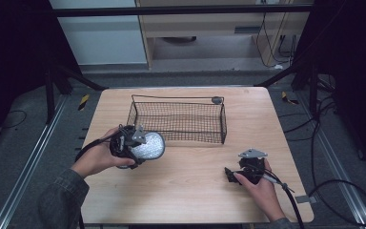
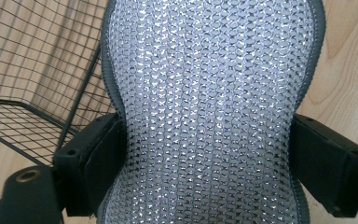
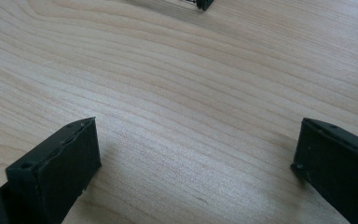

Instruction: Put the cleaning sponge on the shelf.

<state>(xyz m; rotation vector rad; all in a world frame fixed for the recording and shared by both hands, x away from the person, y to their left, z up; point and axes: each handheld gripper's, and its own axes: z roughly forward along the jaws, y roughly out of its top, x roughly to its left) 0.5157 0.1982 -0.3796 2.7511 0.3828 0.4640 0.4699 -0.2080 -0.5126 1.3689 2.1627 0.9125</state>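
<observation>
Left gripper point(image 1: 132, 145): held in the person's left hand point(image 1: 95, 160) at the near-left of the table point(image 1: 195, 191), its jaws clamped on both sides of a silvery pad.
Silvery pad point(image 2: 209, 112): a shiny woven thing with a grey sewn edge, pinched in at the waist where the jaws press it. From above it looks roundish point(image 1: 148, 145) and sits just in front of the basket's near-left corner. Its top and bottom run off the edge of the left gripper view, and whether it rests on the table or hangs clear I cannot tell.
Wire basket point(image 1: 177, 119): black mesh, at the middle of the far half of the table. In the left gripper view a corner of it point(image 2: 37, 93) shows just beside the pad; touching or not is hard to judge.
Right gripper point(image 1: 232, 175): in the right hand point(image 1: 262, 188) at the near-right, well apart from the pad. Its jaws stand wide apart over bare wood, grasping nothing; the gap point(image 3: 196, 158) is plain between them.
Dark bit at the top edge of the right gripper view: cut off, too little to make out.
</observation>
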